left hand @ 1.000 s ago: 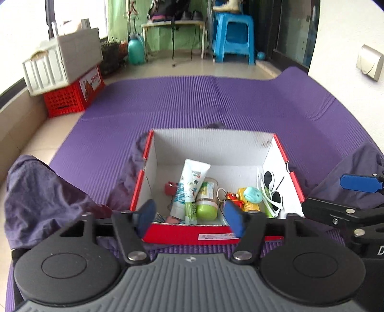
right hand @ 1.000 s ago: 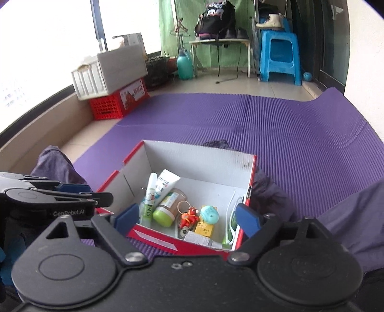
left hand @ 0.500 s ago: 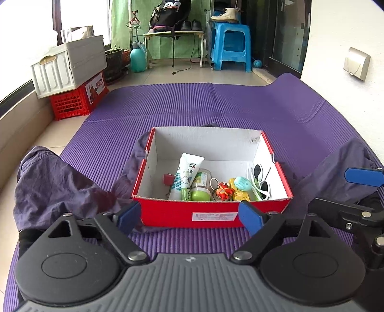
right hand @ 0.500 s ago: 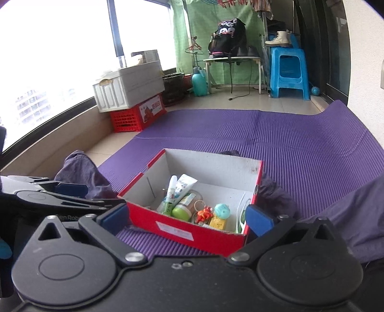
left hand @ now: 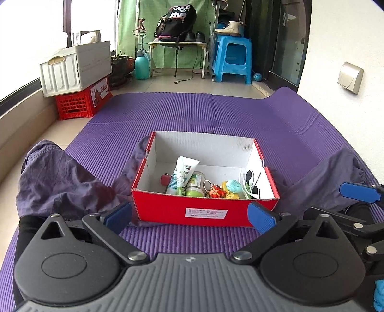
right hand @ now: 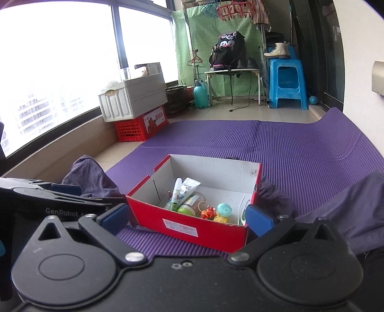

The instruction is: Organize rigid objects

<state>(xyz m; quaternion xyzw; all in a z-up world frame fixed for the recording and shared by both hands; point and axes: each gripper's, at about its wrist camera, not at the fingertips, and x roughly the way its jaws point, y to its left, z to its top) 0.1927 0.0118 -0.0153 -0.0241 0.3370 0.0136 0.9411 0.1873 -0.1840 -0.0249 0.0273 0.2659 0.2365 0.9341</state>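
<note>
A purple mat covers the floor under me. On it, just ahead of my fingers, stands the red box, a small white label on its front too fine to read. Inside lie a white tube, a green-capped jar and white sunglasses. My left gripper is opening, nothing between its pads; my right gripper is spread wide, empty. "GenRobot" is printed on the left gripper's side.

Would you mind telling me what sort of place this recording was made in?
Probably an enclosed home balcony used for laundry and storage: big windows overlooking apartment blocks, hangers and a clip rack overhead, and stacked crates beside a blue stool.
</note>
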